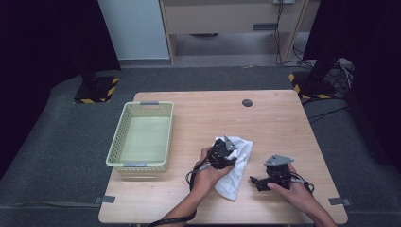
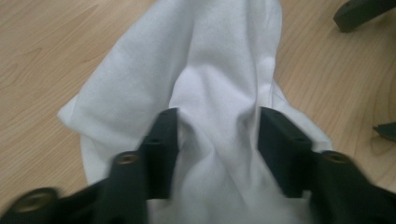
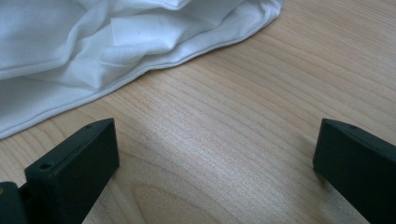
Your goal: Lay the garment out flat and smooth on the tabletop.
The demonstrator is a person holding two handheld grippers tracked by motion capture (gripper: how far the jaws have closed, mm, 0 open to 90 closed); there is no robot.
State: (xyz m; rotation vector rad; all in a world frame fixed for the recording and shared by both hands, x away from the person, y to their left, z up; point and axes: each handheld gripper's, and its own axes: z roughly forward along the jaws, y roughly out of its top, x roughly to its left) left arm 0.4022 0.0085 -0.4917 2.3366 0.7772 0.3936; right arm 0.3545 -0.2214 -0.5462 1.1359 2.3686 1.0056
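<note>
High view shows the wooden table [image 1: 279,118] as the largest thing, with a pale green basket [image 1: 117,142] standing in the left middle of the frame and a white cloth [image 1: 240,156] lying crumpled just right of centre, toward the lower edge. The cloth's long axis runs from upper left to lower right in that view, its narrower end pointing down toward the person. The left gripper [image 1: 226,152] sits on the cloth's upper part; in the left gripper view its jaws stand partly apart with a ridge of white cloth [image 2: 215,93] bunched between them, so they seem to be closing on a fold without yet pinching it flat. The right gripper [image 1: 261,183] rests low at the lower right of the cloth, and in the right gripper view its jaws stand wide apart over bare wood, the cloth's hemmed edge [image 3: 140,56] lying across the upper left. To do this step well, I judge the left jaws should pinch the fold fully before lifting, while the right gripper slides forward to take the hem, keeping the cloth from dragging.
</note>
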